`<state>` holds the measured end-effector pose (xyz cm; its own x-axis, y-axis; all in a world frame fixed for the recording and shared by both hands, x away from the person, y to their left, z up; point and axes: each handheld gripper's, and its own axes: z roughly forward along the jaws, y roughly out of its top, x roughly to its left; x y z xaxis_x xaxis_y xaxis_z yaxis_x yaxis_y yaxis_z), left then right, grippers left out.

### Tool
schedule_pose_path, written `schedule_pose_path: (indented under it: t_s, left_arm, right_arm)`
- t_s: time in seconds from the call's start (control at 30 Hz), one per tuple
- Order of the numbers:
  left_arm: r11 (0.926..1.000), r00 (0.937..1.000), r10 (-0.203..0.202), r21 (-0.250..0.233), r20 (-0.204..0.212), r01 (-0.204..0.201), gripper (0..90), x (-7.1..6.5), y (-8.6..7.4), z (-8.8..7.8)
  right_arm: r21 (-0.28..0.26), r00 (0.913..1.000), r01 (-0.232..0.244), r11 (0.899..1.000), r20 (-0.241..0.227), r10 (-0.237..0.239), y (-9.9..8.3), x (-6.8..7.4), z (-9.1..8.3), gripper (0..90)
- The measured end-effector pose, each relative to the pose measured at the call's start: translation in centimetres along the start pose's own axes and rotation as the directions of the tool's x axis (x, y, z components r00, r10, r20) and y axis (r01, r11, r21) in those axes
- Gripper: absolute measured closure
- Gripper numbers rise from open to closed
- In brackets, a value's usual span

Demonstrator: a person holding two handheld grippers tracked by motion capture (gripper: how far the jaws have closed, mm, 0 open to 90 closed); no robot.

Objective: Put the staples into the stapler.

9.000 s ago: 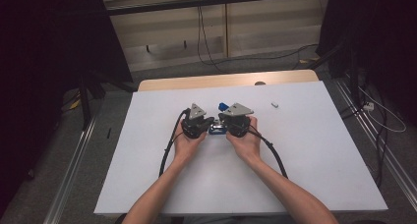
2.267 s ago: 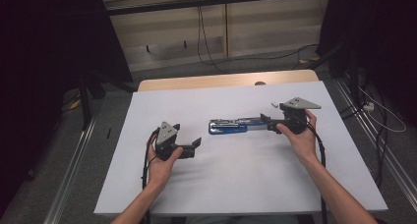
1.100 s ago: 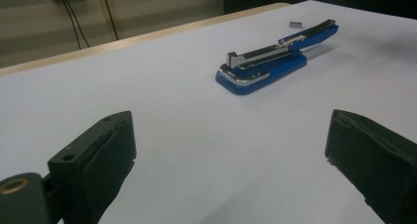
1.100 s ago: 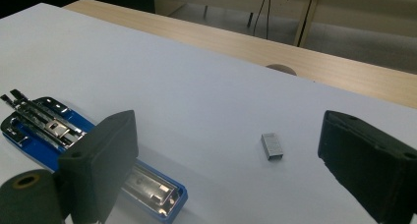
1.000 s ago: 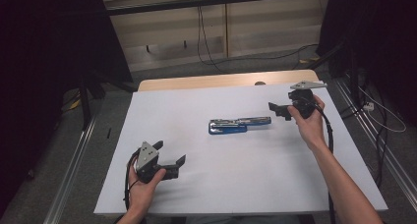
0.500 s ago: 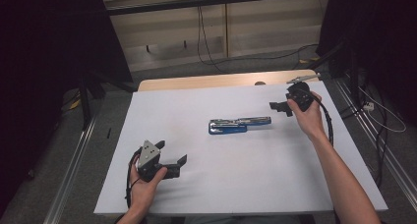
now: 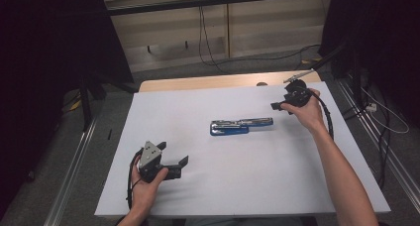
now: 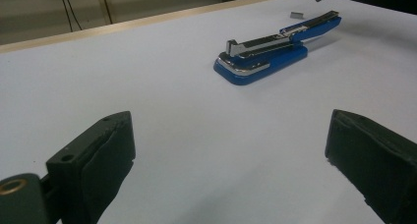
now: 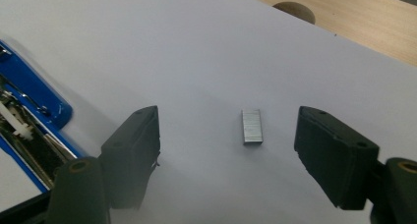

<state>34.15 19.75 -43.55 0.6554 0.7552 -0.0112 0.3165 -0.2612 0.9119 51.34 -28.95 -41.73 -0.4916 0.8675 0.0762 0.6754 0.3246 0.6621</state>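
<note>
A blue stapler [image 7: 241, 126] lies swung open flat at the middle of the white table; it shows too in the left gripper view [image 8: 265, 54] and in the right gripper view [image 9: 29, 121]. A small grey strip of staples [image 9: 252, 126] rests on the table between the jaws of my right gripper [image 9: 228, 130]. Those jaws have just been closing, and their pads stand clear of the strip. In the high view my right gripper [image 7: 275, 106] is at the far right. My left gripper [image 7: 173, 154] stands open and empty near the front left [image 8: 231, 135].
The white sheet ends at a wooden strip [image 7: 208, 82] at the back, with a round hole [image 7: 261, 84] in it. Cables and metal rails [image 7: 74, 156] run on the floor beside the table. Wide bare sheet surrounds the stapler.
Both grippers have left the stapler and drawn apart. Over the last second my right gripper has shifted towards the far right corner and tipped down; my left gripper has stayed put.
</note>
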Motion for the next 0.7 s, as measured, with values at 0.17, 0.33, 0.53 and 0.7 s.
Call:
schedule_pose_path:
  t_s: [0.17, 0.33, 0.53, 0.7]
  left_arm:
    - [1.0000, 1.0000, -0.002, -0.002, 0.002, 0.002, 4.9, -0.1, -0.1, 0.1]
    - [1.0000, 1.0000, 0.003, 0.000, 0.003, -0.003, 4.9, -0.1, 0.0, 0.1]
    - [1.0000, 0.9999, 0.001, -0.001, 0.013, -0.001, 4.9, -0.1, 0.0, 0.1]
    - [1.0000, 0.9998, -0.001, -0.002, 0.017, 0.001, 4.9, -0.1, 0.0, 0.1]
  right_arm:
    - [0.048, 0.9997, 0.026, 0.999, 0.004, -0.026, 0.6, -0.4, 0.6, 32.1]
    - [0.107, 0.9988, 0.047, 0.993, 0.007, -0.048, 1.2, -0.6, 1.3, 36.9]
    - [0.139, 0.9990, 0.045, 0.989, -0.007, -0.044, 1.3, -0.9, 2.2, 49.9]
    - [0.171, 0.9989, 0.045, 0.984, 0.008, -0.047, 0.8, -1.3, 2.9, 55.5]
